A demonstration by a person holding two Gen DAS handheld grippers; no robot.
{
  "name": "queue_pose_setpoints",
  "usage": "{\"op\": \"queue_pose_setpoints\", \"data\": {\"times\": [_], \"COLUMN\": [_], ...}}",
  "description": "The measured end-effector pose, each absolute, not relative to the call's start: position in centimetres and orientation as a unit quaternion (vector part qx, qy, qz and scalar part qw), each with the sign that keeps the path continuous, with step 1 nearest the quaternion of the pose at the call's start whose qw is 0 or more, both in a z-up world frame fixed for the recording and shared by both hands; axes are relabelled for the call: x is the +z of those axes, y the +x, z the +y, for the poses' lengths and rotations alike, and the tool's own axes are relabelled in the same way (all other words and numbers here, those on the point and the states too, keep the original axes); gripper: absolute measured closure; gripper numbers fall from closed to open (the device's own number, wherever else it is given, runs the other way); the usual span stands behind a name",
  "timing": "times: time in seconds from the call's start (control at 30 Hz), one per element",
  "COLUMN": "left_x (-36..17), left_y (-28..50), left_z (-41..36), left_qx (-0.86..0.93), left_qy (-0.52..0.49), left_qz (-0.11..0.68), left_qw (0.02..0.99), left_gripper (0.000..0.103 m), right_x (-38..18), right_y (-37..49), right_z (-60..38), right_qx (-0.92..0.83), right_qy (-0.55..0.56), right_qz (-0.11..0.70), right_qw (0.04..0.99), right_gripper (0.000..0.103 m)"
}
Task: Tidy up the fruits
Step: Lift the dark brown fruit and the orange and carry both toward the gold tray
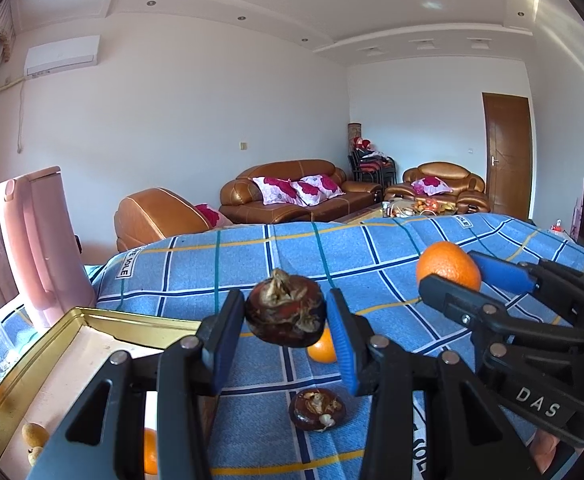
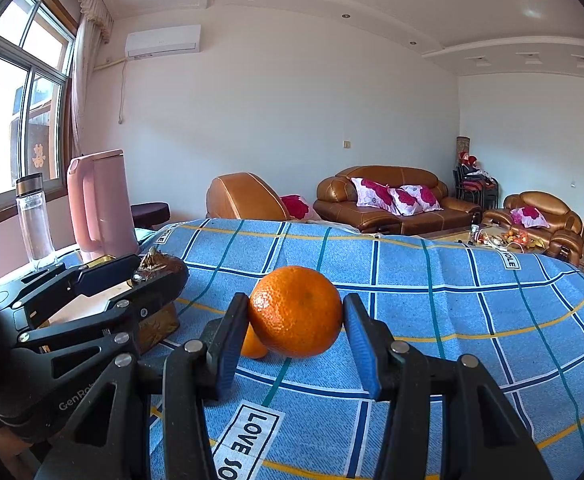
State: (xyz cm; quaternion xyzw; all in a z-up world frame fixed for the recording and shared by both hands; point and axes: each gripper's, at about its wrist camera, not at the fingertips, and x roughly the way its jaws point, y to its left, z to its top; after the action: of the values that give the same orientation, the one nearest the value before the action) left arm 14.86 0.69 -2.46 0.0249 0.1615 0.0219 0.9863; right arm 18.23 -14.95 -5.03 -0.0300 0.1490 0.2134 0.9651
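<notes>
My left gripper (image 1: 286, 314) is shut on a dark brown round fruit (image 1: 286, 310) with a dried, husky top, held above the blue checked cloth (image 1: 252, 264). My right gripper (image 2: 296, 320) is shut on a large orange (image 2: 295, 312), its blue pads against both sides. In the left wrist view, the right gripper (image 1: 451, 270) and its orange (image 1: 443, 260) are at the right. In the right wrist view, the left gripper (image 2: 160, 268) and its dark fruit (image 2: 168, 264) are at the left. A second orange (image 1: 323, 348) and another dark fruit (image 1: 317, 408) lie on the cloth.
A gold tin (image 1: 140, 316) stands open at the left with small yellowish fruits (image 1: 34, 434) in it; another orange (image 1: 150, 456) shows by its near edge. A pink kettle (image 2: 100, 200) and a clear bottle (image 2: 36, 224) stand behind the tin. Sofas line the far wall.
</notes>
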Motion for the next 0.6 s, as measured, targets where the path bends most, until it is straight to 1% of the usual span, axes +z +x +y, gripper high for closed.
{"op": "queue_pose_setpoints", "data": {"times": [0.6], "left_x": [-2.36], "left_y": [14.00], "left_z": [0.56], "left_qx": [0.018], "left_qy": [0.025], "left_qz": [0.157], "left_qw": [0.987], "left_gripper": [0.059], "right_x": [-4.89], "right_y": [17.19], "right_z": [-15.16], "right_qx": [0.214], "right_qy": [-0.033], "right_qz": [0.134], "right_qw": [0.967], "right_gripper": [0.053]}}
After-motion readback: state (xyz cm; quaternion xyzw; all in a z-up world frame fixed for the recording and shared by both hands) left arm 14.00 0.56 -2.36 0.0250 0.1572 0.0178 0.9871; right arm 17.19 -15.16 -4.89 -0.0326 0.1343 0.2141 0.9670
